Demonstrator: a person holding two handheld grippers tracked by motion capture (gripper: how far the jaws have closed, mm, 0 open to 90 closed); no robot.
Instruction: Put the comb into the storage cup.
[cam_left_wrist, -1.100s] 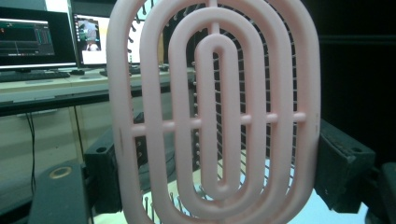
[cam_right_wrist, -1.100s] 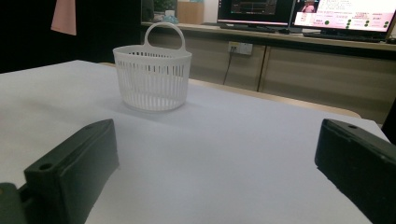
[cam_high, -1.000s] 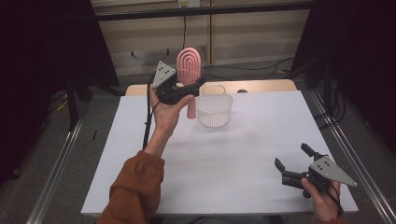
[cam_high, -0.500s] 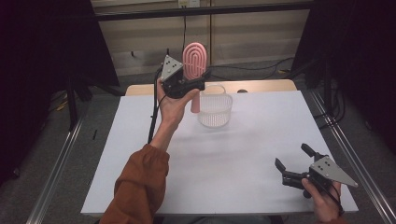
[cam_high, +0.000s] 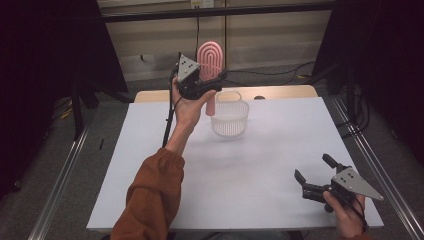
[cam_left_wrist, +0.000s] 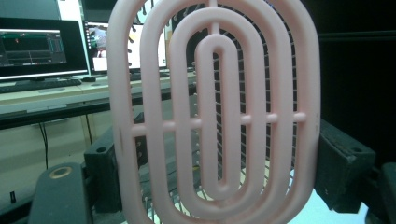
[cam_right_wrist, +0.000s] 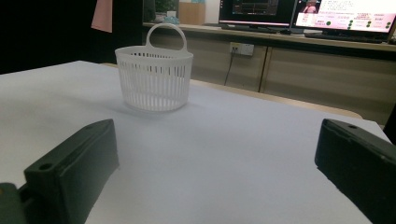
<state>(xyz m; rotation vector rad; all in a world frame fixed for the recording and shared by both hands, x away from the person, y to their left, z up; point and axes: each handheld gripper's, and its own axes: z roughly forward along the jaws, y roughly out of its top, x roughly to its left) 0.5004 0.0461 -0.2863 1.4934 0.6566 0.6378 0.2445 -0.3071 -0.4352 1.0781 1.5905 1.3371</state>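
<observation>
table surface: white rectangular board (cam_high: 260, 170), lying on a light wooden tabletop (cam_high: 280, 92)
rails: grey metal bars (cam_high: 60, 175) along both long sides
floor: grey, with black cables (cam_high: 280, 75) beyond the far edge
background: lit computer monitors (cam_right_wrist: 345, 13) on a beige bench (cam_right_wrist: 289, 42)

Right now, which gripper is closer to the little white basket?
Left. The left gripper holds the pink brush up right beside the white basket, at its far left. The right gripper waits far off, near the table's front edge.
</observation>
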